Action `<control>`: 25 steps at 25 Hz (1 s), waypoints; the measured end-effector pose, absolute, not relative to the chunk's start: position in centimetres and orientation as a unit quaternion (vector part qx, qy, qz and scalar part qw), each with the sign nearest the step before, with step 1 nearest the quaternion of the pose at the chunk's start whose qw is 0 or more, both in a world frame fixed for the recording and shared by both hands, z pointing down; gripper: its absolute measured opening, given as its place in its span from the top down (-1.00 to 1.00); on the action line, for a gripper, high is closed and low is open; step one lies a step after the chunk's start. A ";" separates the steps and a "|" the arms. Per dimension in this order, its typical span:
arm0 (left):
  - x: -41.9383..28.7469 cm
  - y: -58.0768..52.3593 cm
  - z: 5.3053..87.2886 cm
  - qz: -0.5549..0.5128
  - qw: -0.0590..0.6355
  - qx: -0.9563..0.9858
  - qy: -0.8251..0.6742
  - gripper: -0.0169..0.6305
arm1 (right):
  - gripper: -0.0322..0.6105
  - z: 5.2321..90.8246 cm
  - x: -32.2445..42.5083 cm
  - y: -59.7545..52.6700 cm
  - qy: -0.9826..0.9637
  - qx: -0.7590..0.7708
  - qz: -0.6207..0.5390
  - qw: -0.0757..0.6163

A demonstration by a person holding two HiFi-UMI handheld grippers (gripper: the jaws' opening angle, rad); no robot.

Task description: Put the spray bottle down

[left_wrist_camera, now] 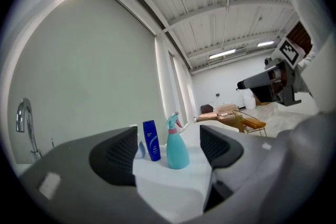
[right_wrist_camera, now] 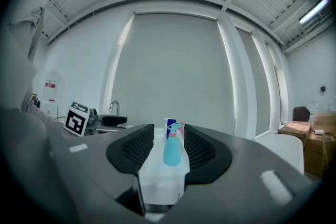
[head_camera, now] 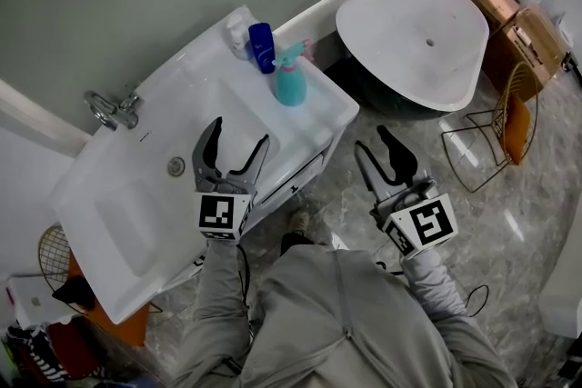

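Two grippers, both empty. Left gripper (head_camera: 239,138): fingers spread, nothing between them, hovering over the surface (head_camera: 218,91). Spray bottle (head_camera: 290,82) stands upright on its base at the surface's right end, just beside a blue bottle (head_camera: 262,45). Right gripper (head_camera: 373,141): fingers spread, over the floor. Both sit apart from the bottle, so we judge it released and the task done.

Left claw (head_camera: 239,134): jaws wide apart, nothing held. Right claw (head_camera: 372,141): jaws apart, nothing held. Both pointing forward.
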State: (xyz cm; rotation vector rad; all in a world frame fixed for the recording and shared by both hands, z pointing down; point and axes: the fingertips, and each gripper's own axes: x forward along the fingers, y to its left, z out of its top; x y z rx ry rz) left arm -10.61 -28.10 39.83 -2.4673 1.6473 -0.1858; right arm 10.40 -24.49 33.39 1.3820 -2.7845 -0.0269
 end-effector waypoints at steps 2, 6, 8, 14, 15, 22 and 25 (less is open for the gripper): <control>-10.8 -27.5 39.8 -0.064 0.082 -0.825 0.556 -0.27 | 0.40 33.5 10.2 -24.4 -0.897 0.441 -0.008 0.017; -10.9 -26.2 39.5 -0.062 0.081 -0.820 0.564 -0.27 | 0.40 33.9 10.0 -24.1 -0.900 0.436 -0.005 0.015; -10.9 -25.5 39.2 -0.057 0.074 -0.817 0.569 -0.27 | 0.40 34.0 9.9 -24.1 -0.900 0.435 -0.004 0.014; -10.5 -23.1 37.0 -0.039 0.083 -0.808 0.582 -0.27 | 0.40 34.4 9.7 -23.9 -0.901 0.434 0.000 0.012; -10.5 -22.8 36.5 -0.036 0.086 -0.807 0.583 -0.27 | 0.40 34.4 9.6 -23.9 -0.901 0.434 0.001 0.012; -10.5 -21.1 35.4 -0.008 0.071 -0.801 0.594 -0.27 | 0.40 34.7 9.0 -24.2 -0.903 0.429 0.003 0.018; -10.8 -20.9 35.8 0.001 0.052 -0.797 0.602 -0.27 | 0.40 34.9 8.9 -24.3 -0.903 0.429 0.004 0.018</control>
